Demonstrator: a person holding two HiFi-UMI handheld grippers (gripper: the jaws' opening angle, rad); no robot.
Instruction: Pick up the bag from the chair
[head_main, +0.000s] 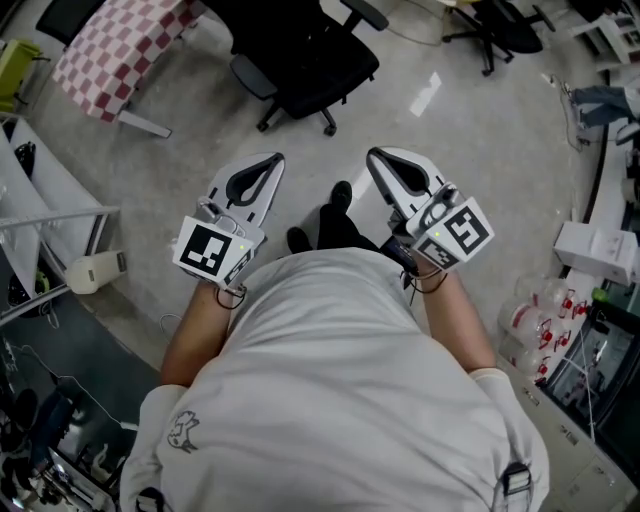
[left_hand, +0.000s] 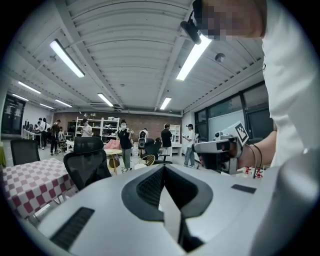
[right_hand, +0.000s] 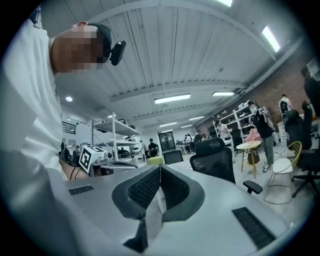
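The left gripper (head_main: 272, 160) and right gripper (head_main: 375, 156), both clenched on nothing, point toward the black chair (head_main: 310, 60) well ahead of the 2, slightly nearer the left, though no bag can be made out on it.

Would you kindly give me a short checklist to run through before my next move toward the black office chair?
1. Left gripper empty: ok, jaws together on nothing.
2. Right gripper empty: ok, jaws together on nothing.
3. Jaws opened ready for a grasp: not ok, both are shut.
4. Black office chair within reach: not ok, it stands well ahead of both grippers.
5. Bag located on the chair: cannot tell, no bag can be made out in any view.
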